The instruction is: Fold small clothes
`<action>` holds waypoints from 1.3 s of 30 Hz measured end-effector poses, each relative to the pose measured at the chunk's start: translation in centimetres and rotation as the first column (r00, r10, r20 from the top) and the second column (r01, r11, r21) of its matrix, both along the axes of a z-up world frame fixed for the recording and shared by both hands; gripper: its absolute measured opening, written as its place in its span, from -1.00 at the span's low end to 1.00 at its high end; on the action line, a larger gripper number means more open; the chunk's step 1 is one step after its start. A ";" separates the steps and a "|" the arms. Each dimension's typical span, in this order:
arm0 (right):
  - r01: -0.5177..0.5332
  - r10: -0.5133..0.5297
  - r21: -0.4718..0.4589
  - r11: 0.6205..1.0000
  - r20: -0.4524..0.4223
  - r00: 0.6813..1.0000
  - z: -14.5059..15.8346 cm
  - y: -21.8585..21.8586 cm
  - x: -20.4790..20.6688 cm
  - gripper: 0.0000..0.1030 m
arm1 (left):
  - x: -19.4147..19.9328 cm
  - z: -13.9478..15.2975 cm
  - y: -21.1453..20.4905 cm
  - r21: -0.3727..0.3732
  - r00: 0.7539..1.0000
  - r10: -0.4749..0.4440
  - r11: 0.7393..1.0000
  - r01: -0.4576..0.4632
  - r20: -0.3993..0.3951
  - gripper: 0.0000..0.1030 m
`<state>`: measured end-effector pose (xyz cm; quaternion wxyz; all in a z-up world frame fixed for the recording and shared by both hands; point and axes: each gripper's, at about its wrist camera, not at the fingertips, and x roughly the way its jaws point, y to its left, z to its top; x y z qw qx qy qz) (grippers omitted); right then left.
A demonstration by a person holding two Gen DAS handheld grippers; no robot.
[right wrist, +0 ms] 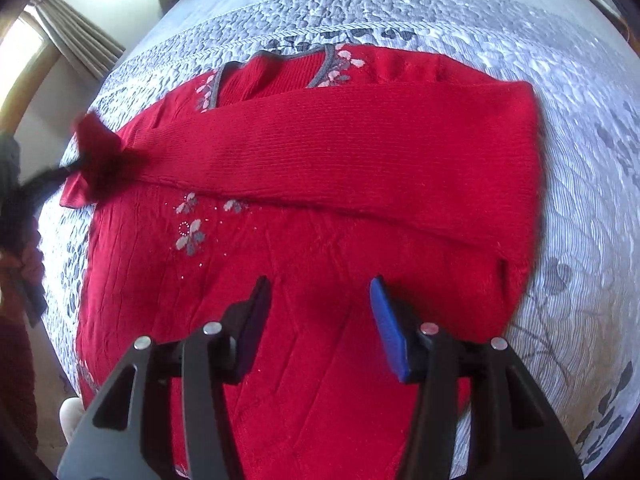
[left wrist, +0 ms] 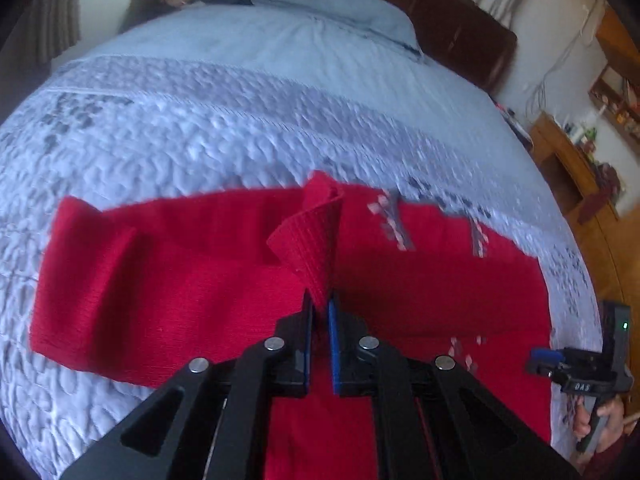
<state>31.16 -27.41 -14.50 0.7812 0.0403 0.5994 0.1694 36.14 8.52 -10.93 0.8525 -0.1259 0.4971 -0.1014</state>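
A red knit sweater with grey and pink flower trim lies spread on the bed, one sleeve folded across its chest. It also shows in the left wrist view. My left gripper is shut on the ribbed cuff of the sleeve and holds it lifted above the sweater's body. In the right wrist view the left gripper shows blurred at the left, gripping the cuff. My right gripper is open and empty, hovering over the lower body of the sweater.
The bed has a light blue quilted cover with a grey leaf pattern, a pillow and a dark headboard at the far end. Wooden shelves stand to the right. A curtained window is at the left.
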 end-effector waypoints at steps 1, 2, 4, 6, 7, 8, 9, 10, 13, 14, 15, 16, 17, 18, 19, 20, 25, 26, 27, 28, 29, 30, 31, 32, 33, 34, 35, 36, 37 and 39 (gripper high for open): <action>0.001 -0.001 0.001 1.000 0.000 1.000 0.0 -0.1 -0.1 0.05 | -0.3 -0.5 -1.1 -0.004 0.999 -0.045 0.999 0.045 -0.026 -0.81; 0.001 -0.001 0.001 1.000 0.002 1.000 0.0 -0.3 -0.3 0.07 | -0.9 -0.7 -2.3 0.003 0.996 -0.084 0.996 0.084 -0.038 -0.60; -0.006 0.007 -0.001 1.000 0.001 1.000 -0.1 -0.1 -0.4 0.09 | -2.5 -0.1 -2.8 0.009 0.994 -0.108 0.994 0.108 -0.022 -0.23; -0.019 0.019 -0.007 1.000 0.003 1.000 -0.1 0.5 -0.4 0.13 | -3.9 0.5 -1.6 -0.002 0.998 -0.068 0.998 0.068 -0.002 -0.20; -0.026 0.026 -0.004 1.000 0.001 1.000 -0.1 1.0 -0.4 0.13 | -4.3 0.8 -0.6 0.012 1.000 -0.022 1.000 0.022 -0.011 -0.17; -0.032 0.032 0.002 0.999 0.000 0.999 -0.1 1.4 -0.3 0.13 | -4.5 0.8 0.7 0.060 0.999 0.042 0.997 -0.041 -0.024 -0.16; -0.043 0.043 0.020 0.999 -0.006 0.999 0.0 2.4 -0.2 0.13 | -4.7 1.0 1.8 0.100 0.996 0.089 0.991 -0.087 -0.013 -0.16; -0.050 0.050 0.034 0.998 -0.010 0.999 0.1 3.1 0.0 0.13 | -5.0 1.0 2.8 0.126 0.992 0.123 0.984 -0.123 0.004 -0.16; -0.085 0.087 0.067 0.994 -0.025 0.996 0.3 6.2 0.5 0.13 | -4.9 0.3 5.8 0.216 0.976 0.216 0.953 -0.210 -0.001 -0.16; -0.093 0.095 0.064 0.994 -0.028 0.995 0.3 7.1 0.6 0.13 | -4.9 -0.1 6.7 0.234 0.971 0.240 0.944 -0.234 0.003 -0.16; -0.113 0.114 0.053 0.992 -0.031 0.993 0.3 8.7 1.0 0.13 | -4.8 -0.5 7.4 0.246 0.968 0.253 0.938 -0.246 0.004 -0.16; -0.123 0.125 0.049 0.991 -0.033 0.992 0.3 9.7 1.3 0.12 | -4.6 -0.8 7.9 0.256 0.966 0.259 0.934 -0.250 -0.001 -0.16; -0.134 0.137 0.053 0.990 -0.038 0.990 0.2 10.9 1.7 0.12 | -4.1 -1.4 8.7 0.271 0.963 0.267 0.930 -0.249 -0.032 -0.16; -0.138 0.140 0.059 0.989 -0.044 0.989 0.1 11.6 2.0 0.12 | -3.4 -1.6 9.2 0.281 0.960 0.274 0.927 -0.247 -0.057 -0.16; -0.140 0.144 0.068 0.988 -0.059 0.988 -0.1 12.9 2.5 0.12 | -2.8 -1.7 9.6 0.287 0.958 0.279 0.925 -0.249 -0.068 -0.16; -0.140 0.144 0.070 0.988 -0.069 0.987 -0.3 13.8 2.8 0.12 | -2.4 -1.5 10.1 0.280 0.957 0.284 0.925 -0.256 -0.062 -0.12; -0.096 0.098 0.022 0.995 -0.122 0.988 -1.8 16.8 3.9 0.08 | -1.7 -2.5 11.2 0.279 0.952 0.292 0.925 -0.257 -0.090 0.05; -0.083 0.083 0.009 0.997 -0.130 0.988 -1.8 16.9 4.0 0.08 | -1.6 -2.7 11.2 0.283 0.953 0.289 0.925 -0.252 -0.094 0.05; -0.065 0.065 -0.001 0.998 -0.126 0.990 -1.6 17.0 4.0 0.08 | -1.8 -2.7 11.0 0.288 0.954 0.285 0.925 -0.249 -0.093 0.05; -0.055 0.055 -0.001 0.998 -0.120 0.991 -1.3 17.2 4.0 0.08 | -1.8 -2.6 10.9 0.292 0.954 0.284 0.924 -0.247 -0.092 0.05; -0.044 0.044 0.006 0.999 -0.115 0.992 -0.9 17.3 4.1 0.08 | -1.8 -2.5 10.8 0.298 0.955 0.283 0.923 -0.245 -0.091 0.05; -0.033 0.035 0.017 0.999 -0.113 0.993 -0.5 17.4 4.2 0.08 | -1.8 -2.4 10.7 0.303 0.956 0.280 0.922 -0.241 -0.090 0.07; -0.026 0.029 0.032 0.999 -0.115 0.993 -0.2 17.7 4.4 0.08 | -1.9 -2.4 10.6 0.308 0.956 0.278 0.921 -0.238 -0.090 0.09; -0.028 0.032 0.037 0.999 -0.120 0.992 -0.1 18.1 4.6 0.08 | -1.9 -2.3 10.5 0.311 0.957 0.274 0.921 -0.234 -0.092 0.12; -0.035 0.040 0.040 0.999 -0.131 0.991 -0.2 18.8 5.0 0.08 | -2.0 -2.3 10.5 0.313 0.958 0.270 0.922 -0.229 -0.094 0.12; -0.037 0.044 0.048 0.998 -0.150 0.988 -0.7 19.2 5.4 0.08 | -2.0 -2.2 10.5 0.310 0.959 0.267 0.923 -0.227 -0.093 0.12; -0.034 0.043 0.057 0.998 -0.168 0.985 -1.1 19.6 5.7 0.08 | -2.1 -1.9 10.6 0.309 0.959 0.268 0.923 -0.230 -0.086 0.12; -0.021 0.034 0.068 0.997 -0.193 0.981 -1.8 19.9 6.2 0.08 | -2.3 -1.6 10.8 0.304 0.959 0.271 0.923 -0.236 -0.080 0.12; 0.001 0.019 0.087 0.996 -0.227 0.974 -2.8 20.3 6.8 0.10 | -2.3 -1.3 11.0 0.296 0.958 0.276 0.924 -0.243 -0.073 0.14; 0.026 -0.001 0.108 0.994 -0.229 0.973 -3.5 20.6 7.3 -0.03 | -2.5 -0.7 11.8 0.284 0.954 0.294 0.921 -0.266 -0.060 0.18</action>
